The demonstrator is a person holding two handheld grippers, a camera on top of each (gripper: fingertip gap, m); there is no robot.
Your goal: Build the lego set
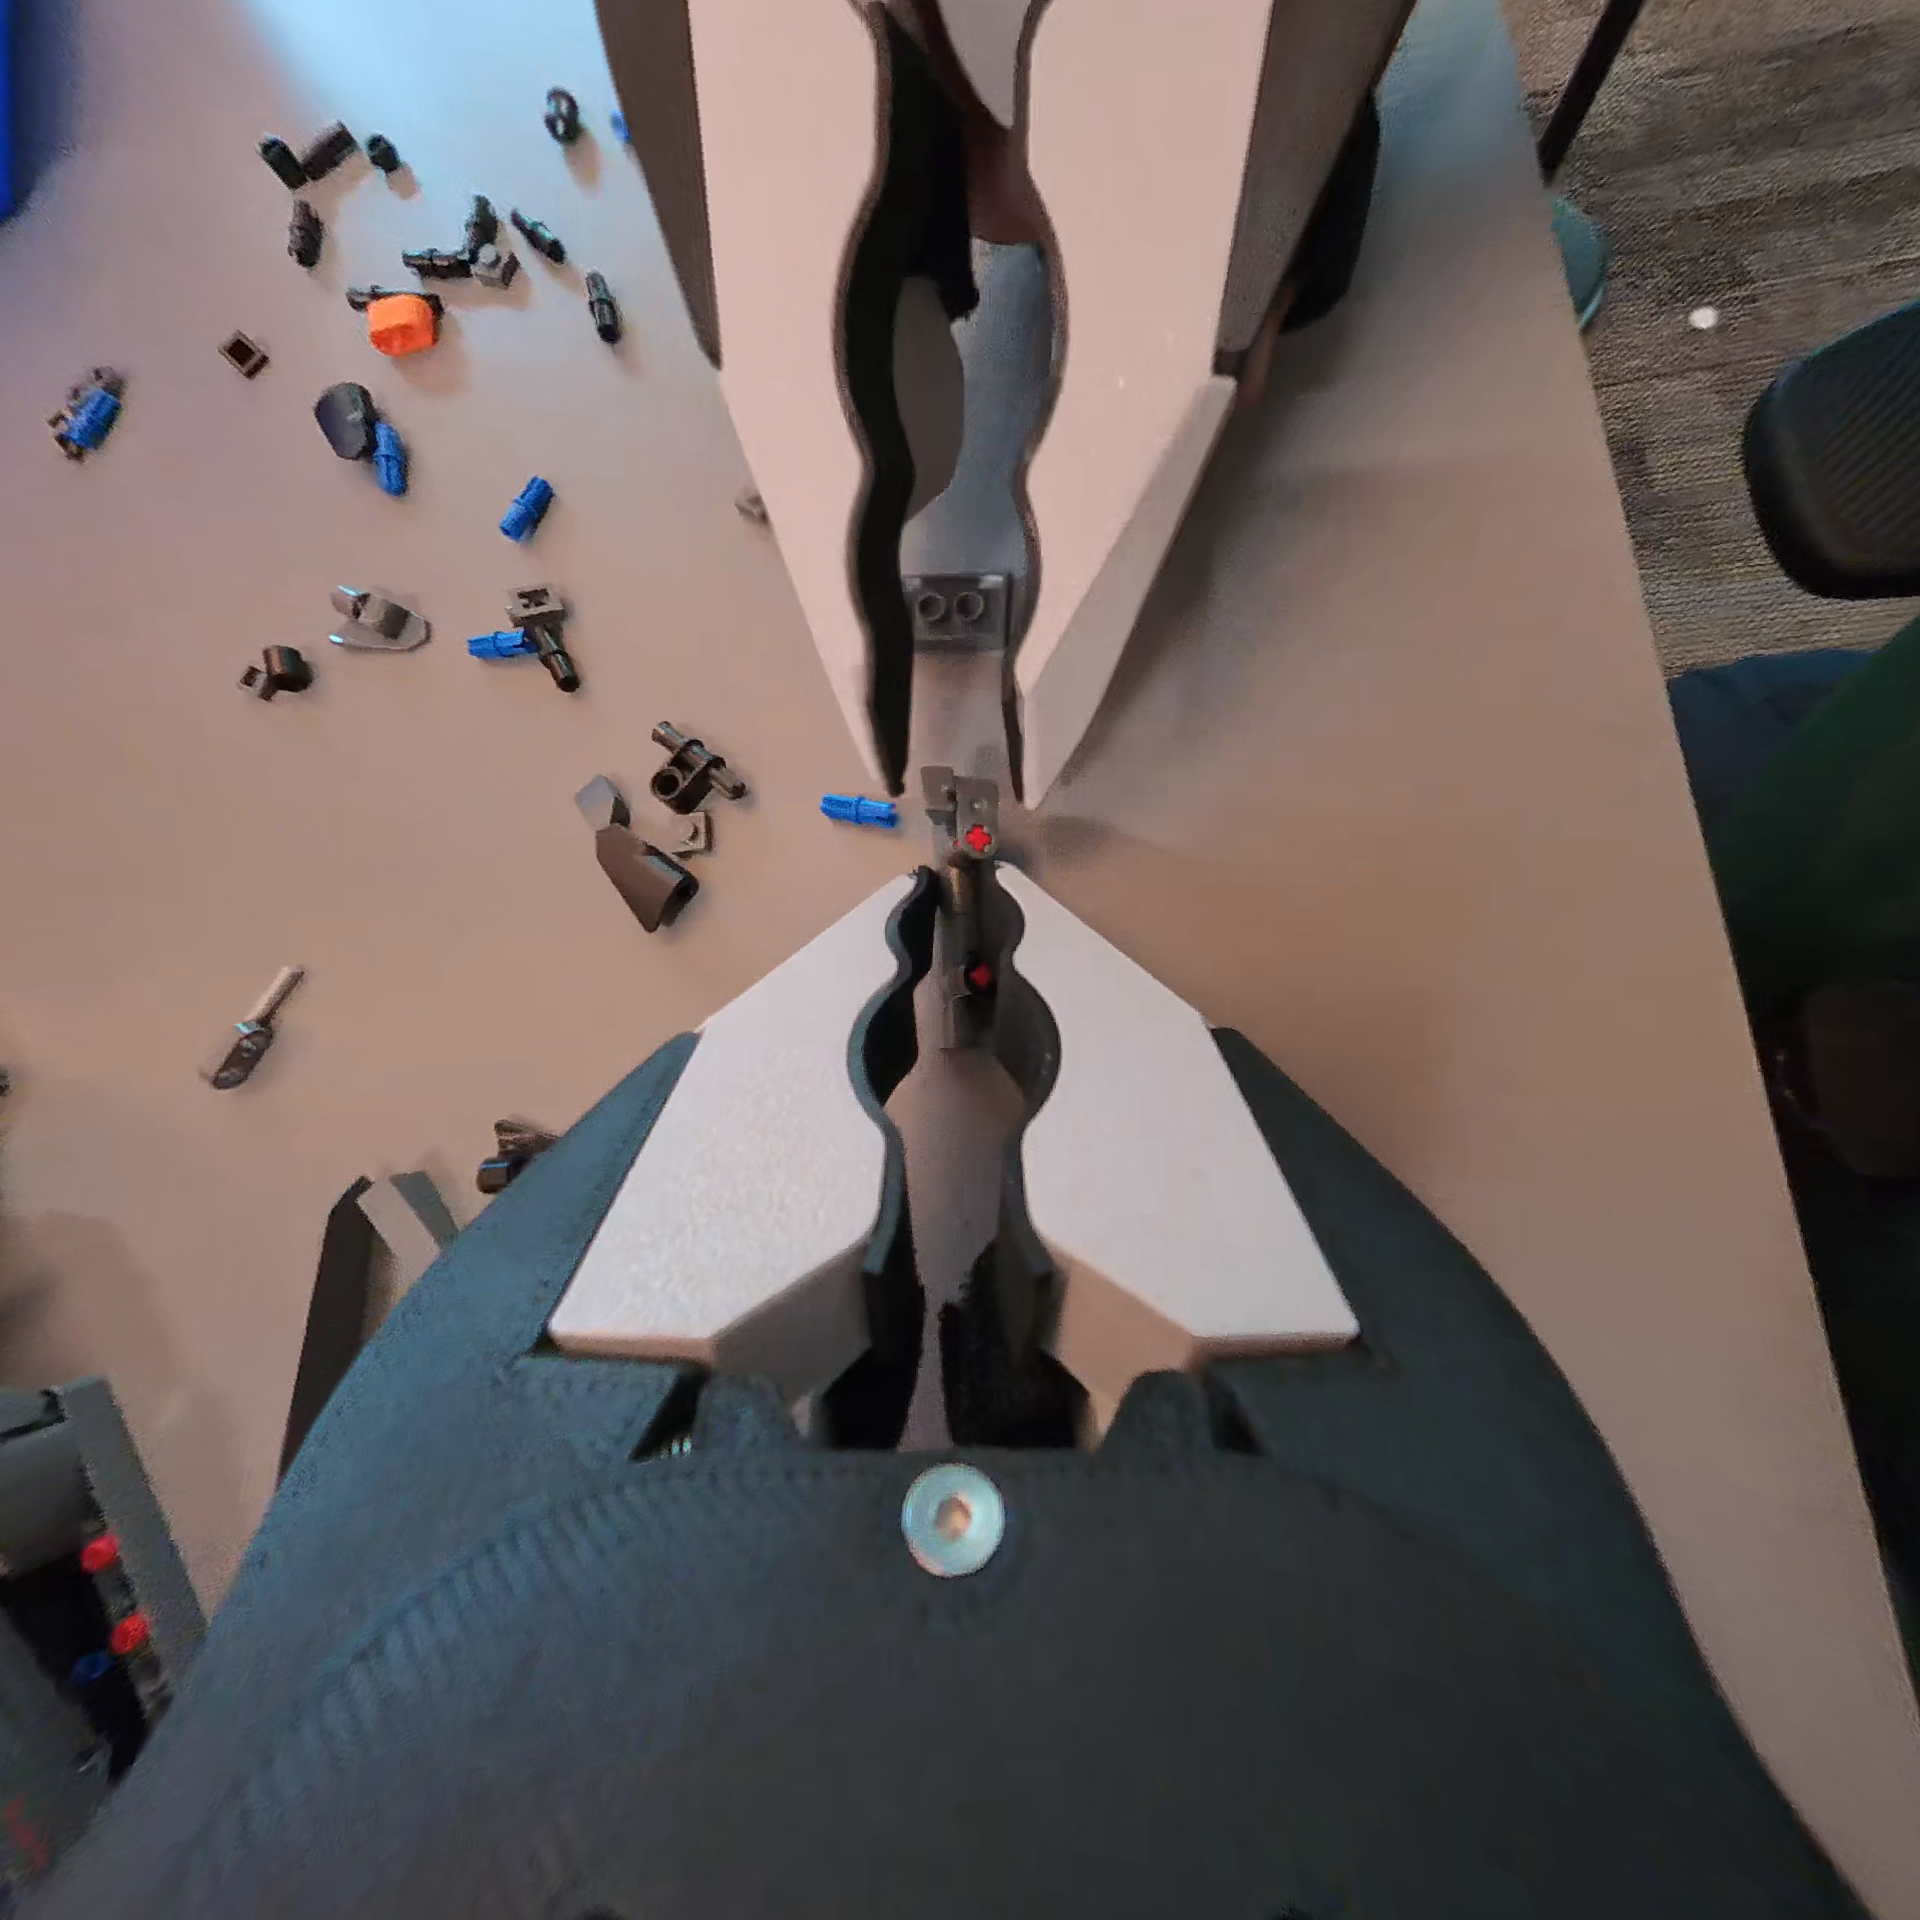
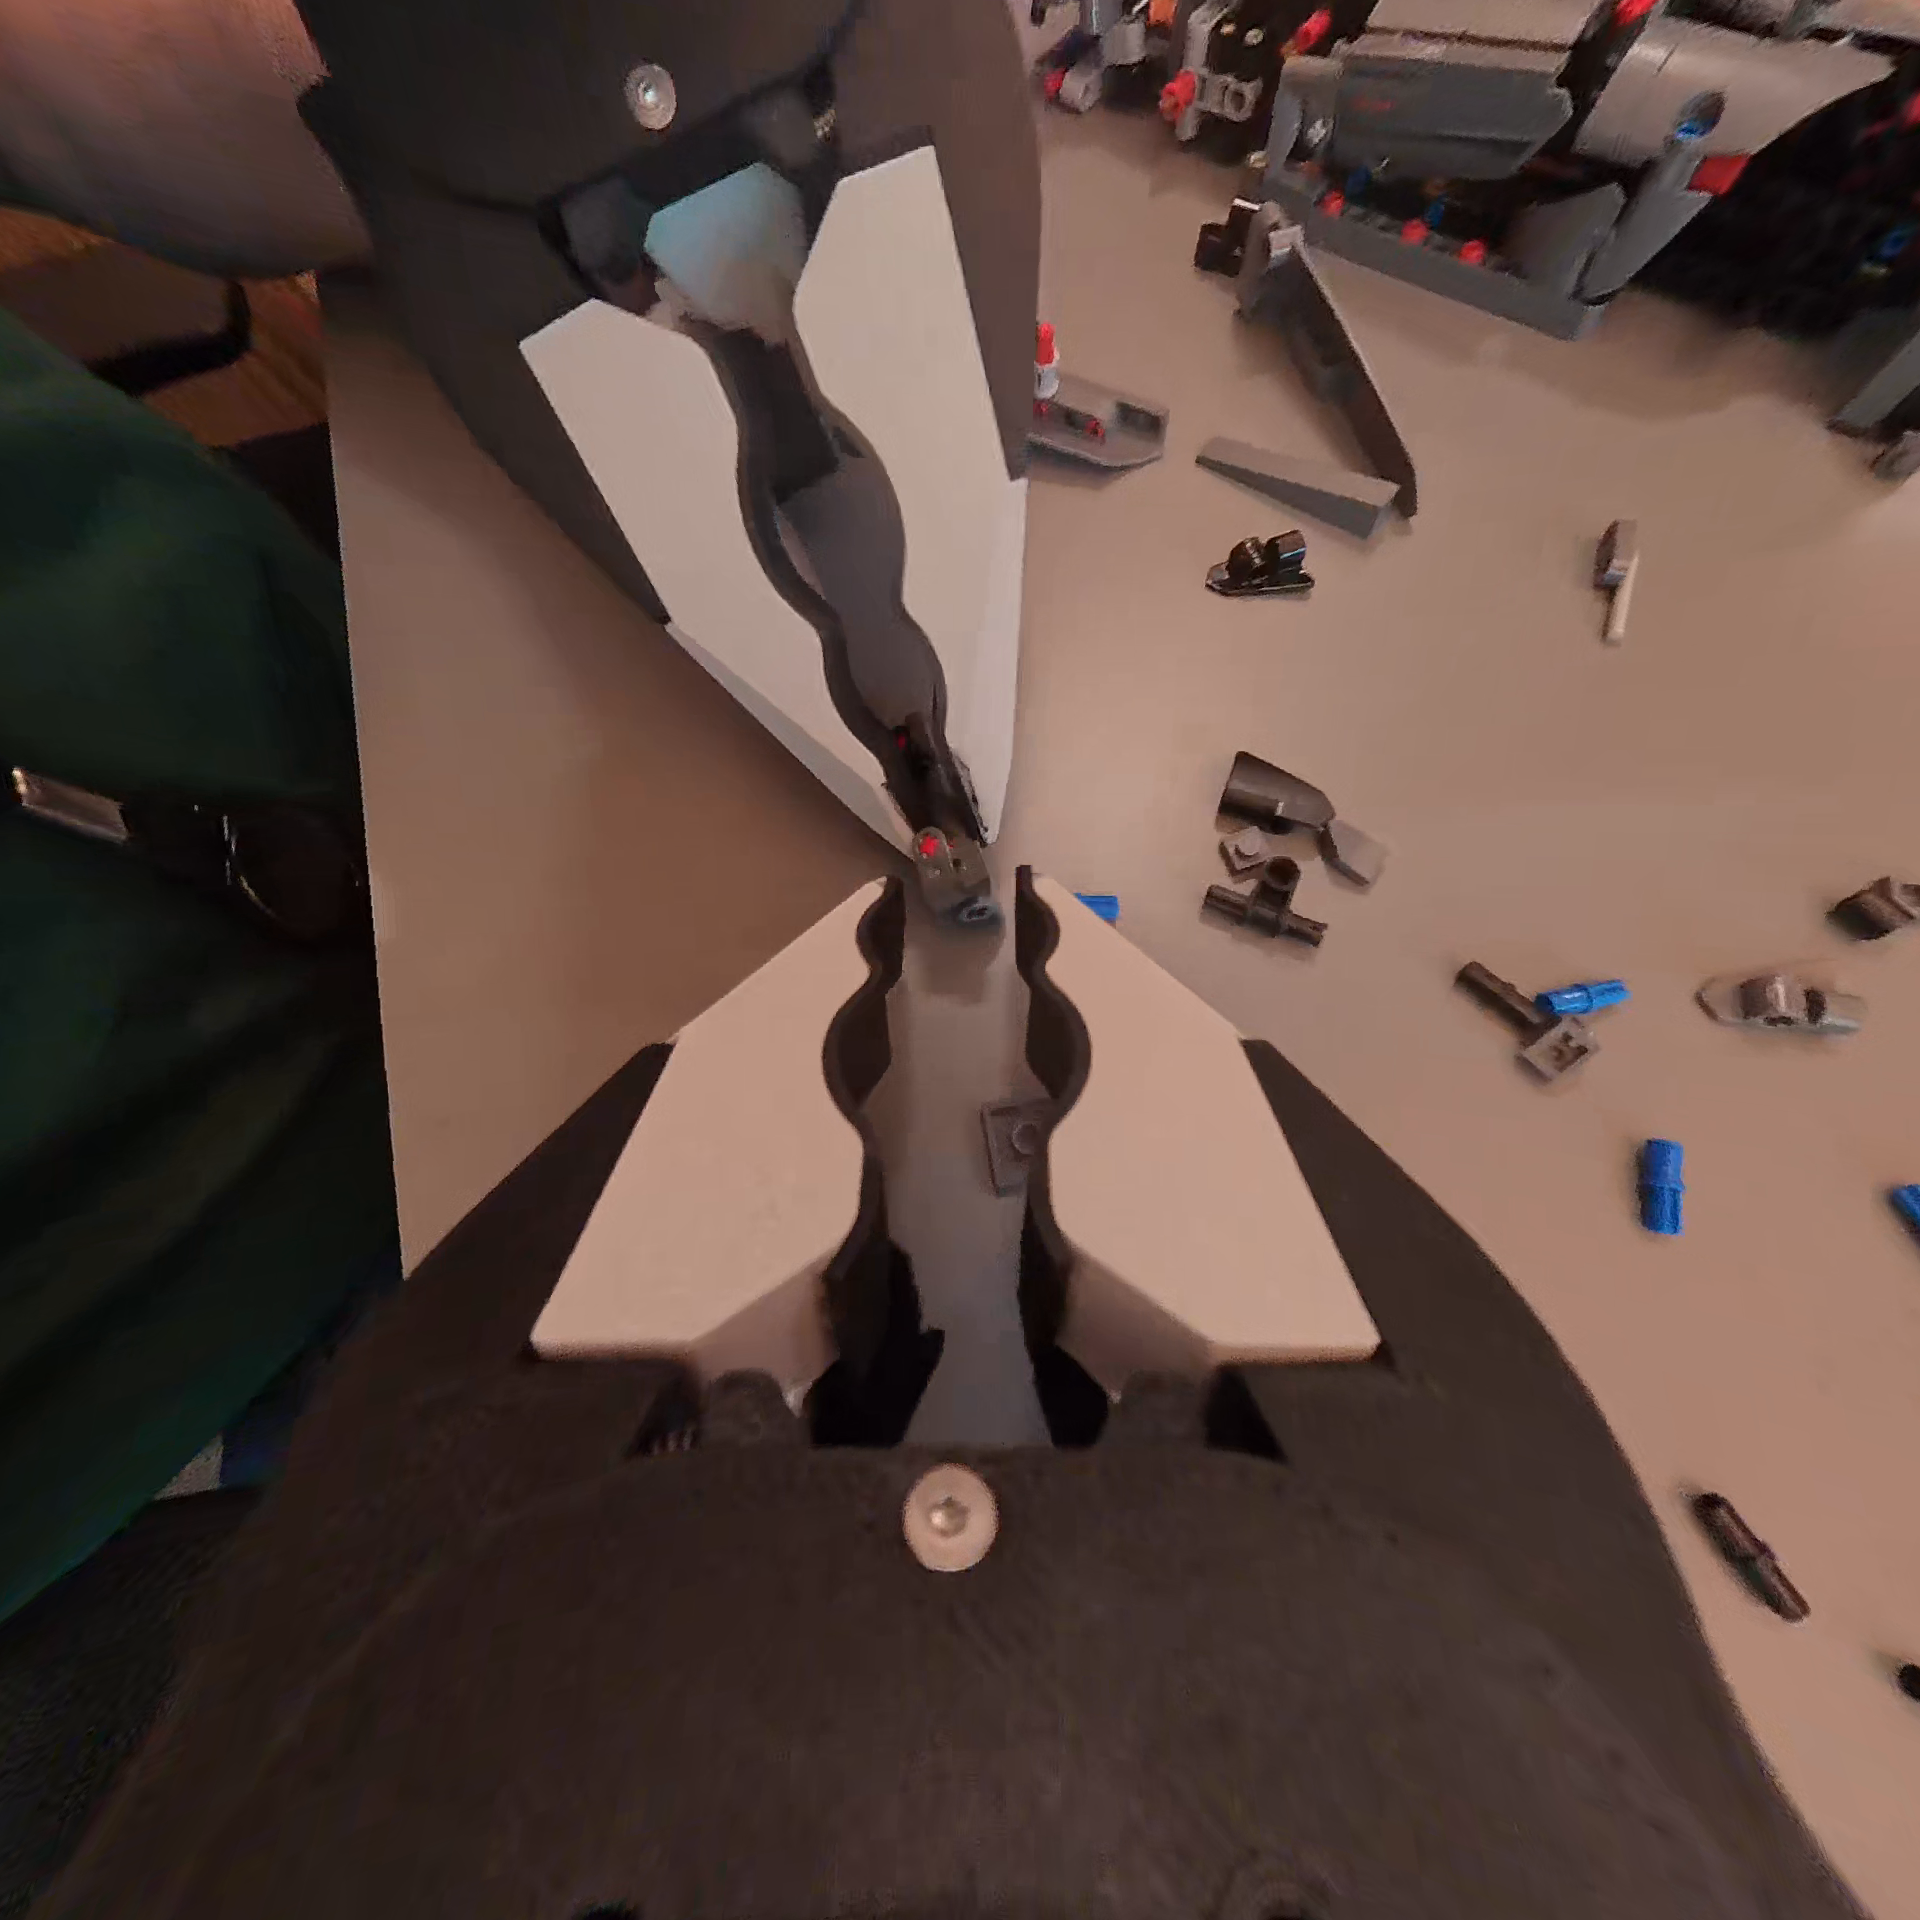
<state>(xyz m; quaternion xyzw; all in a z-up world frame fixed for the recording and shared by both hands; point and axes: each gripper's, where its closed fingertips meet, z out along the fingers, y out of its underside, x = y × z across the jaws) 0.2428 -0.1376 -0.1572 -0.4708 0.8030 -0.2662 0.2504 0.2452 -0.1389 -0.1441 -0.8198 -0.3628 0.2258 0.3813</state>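
My left gripper (image 1: 961,881) is shut on a small dark grey assembly (image 1: 961,997) with red axle ends, held just above the tan table (image 1: 1299,727). Its front end (image 1: 971,826) sticks out past the fingertips. My right gripper (image 2: 953,883) faces it tip to tip, jaws slightly apart on either side of that end (image 2: 948,868); I cannot tell if they touch it. A grey plate (image 2: 1013,1143) lies on the table under the right gripper's gap. The right gripper (image 1: 956,790) shows at the top of the left wrist view, the left gripper (image 2: 940,831) at upper left of the right wrist view.
Loose pieces lie scattered: blue pins (image 1: 857,808), an orange part (image 1: 400,324), black connectors (image 2: 1262,909), grey wedges (image 2: 1299,483). A large grey build (image 2: 1507,156) stands at the back. The table edge (image 1: 1621,520) and an office chair (image 1: 1839,457) are on the near side, beside a person in green (image 2: 156,727). Between my right fingertips and the grey plate (image 2: 1013,1143) there is roughly 5 cm. My left wrist view (image 1: 981,614) looks at it from another angle.
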